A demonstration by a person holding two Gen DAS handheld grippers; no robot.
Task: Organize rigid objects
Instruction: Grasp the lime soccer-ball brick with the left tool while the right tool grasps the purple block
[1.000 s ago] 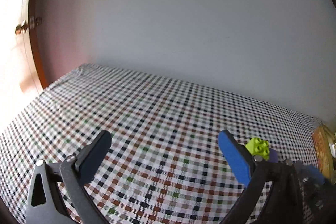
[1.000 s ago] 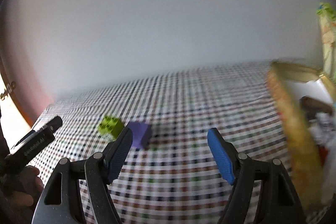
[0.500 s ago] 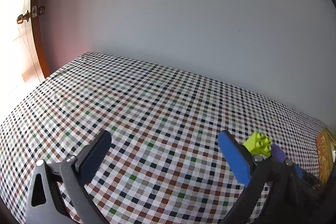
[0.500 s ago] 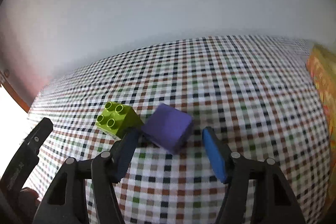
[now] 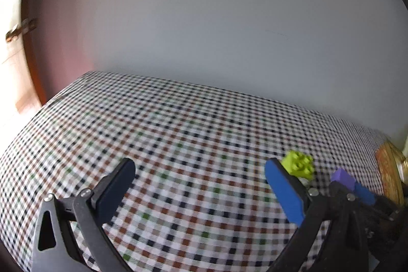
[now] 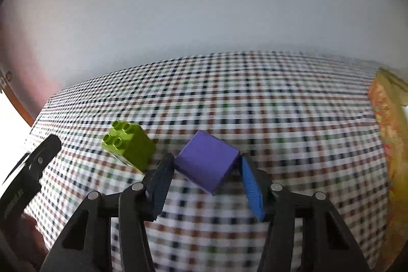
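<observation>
A purple cube [image 6: 207,163] sits on the checked tablecloth between the fingertips of my right gripper [image 6: 205,165], whose jaws have closed onto its two sides. A lime green studded brick [image 6: 127,144] stands just left of it, apart from the fingers. In the left wrist view the green brick [image 5: 298,165] and the purple cube [image 5: 343,177] lie at the right, beyond my left gripper [image 5: 197,182], which is open and empty over the cloth. The right gripper's body shows there at the lower right.
The checked tablecloth [image 6: 280,106] covers the table up to a plain white wall. A yellow-orange patterned container [image 6: 390,144] stands at the right edge; it also shows in the left wrist view [image 5: 390,175]. A wooden door is at the far left.
My right gripper moved forward to the purple cube and closed its jaws from wide open onto the cube's sides. The left gripper stayed open and shifted only slightly.
</observation>
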